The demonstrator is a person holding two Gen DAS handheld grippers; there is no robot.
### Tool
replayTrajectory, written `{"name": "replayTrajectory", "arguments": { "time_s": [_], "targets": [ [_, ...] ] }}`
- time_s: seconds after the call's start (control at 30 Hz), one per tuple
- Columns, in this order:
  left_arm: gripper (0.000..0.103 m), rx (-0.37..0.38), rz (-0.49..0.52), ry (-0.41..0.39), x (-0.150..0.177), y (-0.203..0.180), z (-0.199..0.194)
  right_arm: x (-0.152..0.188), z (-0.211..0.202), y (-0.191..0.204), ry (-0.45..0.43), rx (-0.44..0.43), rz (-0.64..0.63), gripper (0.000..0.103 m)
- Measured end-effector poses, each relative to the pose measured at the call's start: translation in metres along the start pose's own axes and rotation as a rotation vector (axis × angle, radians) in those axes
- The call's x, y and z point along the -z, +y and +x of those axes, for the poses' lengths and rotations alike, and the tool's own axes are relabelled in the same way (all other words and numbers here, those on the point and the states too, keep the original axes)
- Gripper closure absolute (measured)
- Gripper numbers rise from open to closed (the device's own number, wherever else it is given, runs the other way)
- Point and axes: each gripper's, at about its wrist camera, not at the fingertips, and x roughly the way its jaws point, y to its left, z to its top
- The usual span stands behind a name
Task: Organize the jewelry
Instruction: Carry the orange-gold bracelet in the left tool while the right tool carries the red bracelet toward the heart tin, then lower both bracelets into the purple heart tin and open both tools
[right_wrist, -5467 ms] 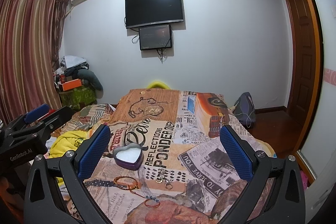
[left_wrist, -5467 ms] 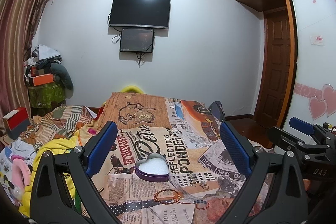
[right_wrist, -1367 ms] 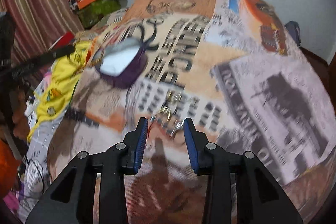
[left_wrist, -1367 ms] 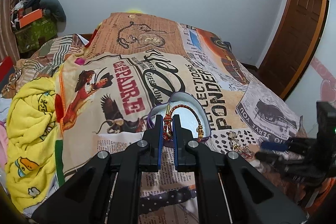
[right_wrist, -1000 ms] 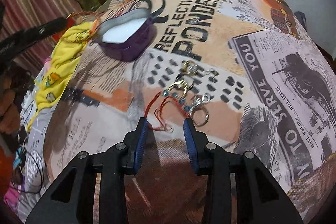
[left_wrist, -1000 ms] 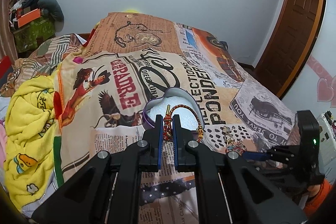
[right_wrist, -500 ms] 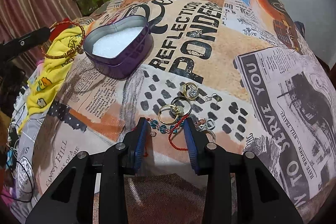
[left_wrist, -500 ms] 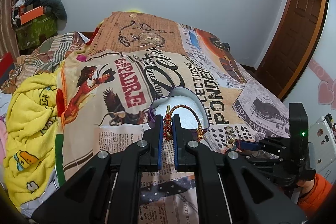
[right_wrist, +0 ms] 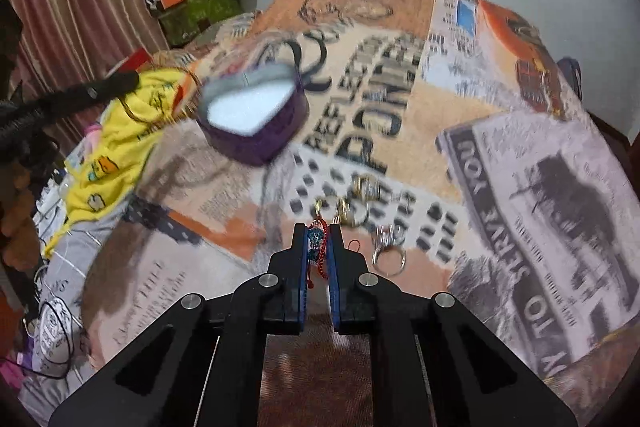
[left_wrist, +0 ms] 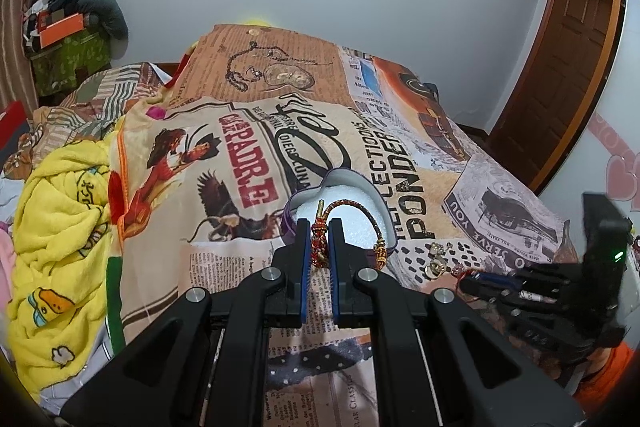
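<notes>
Braided bracelet (left_wrist: 354,213) arching rightward, left gripper (left_wrist: 320,239) clamped

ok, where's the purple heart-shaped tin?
Purple heart-shaped tin sits on the printed blanket, just beyond the left gripper holding the red braided bracelet.

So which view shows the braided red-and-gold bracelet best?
The left wrist view: the braided red-and-gold bracelet is sharp, pinched in the left gripper over the purple heart-shaped tin. The right wrist view shows only a blurred loop.

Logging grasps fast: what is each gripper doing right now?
Left gripper: shut on the braided bracelet.
Right gripper: shut on the red string bracelet.
</notes>
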Motion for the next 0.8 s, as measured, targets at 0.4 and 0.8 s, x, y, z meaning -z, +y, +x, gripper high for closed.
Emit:
{"name": "replayTrajectory", "arguments": {
  "time_s": [0.4, 0.8],
  "targets": [
    [0.096, -0.007, 0.019, 0.001, -0.019, -0.004, 0.017, -0.067, -0.021, 0.017, -0.183, -0.043, -0.024, 0.095],
    [0.096, 0.029, 0.023, 0.124, -0.023, 0.005, 0.061, -0.090, 0.011, 0.026, -0.156, -0.095, -0.053, 0.095]
  ]
}}
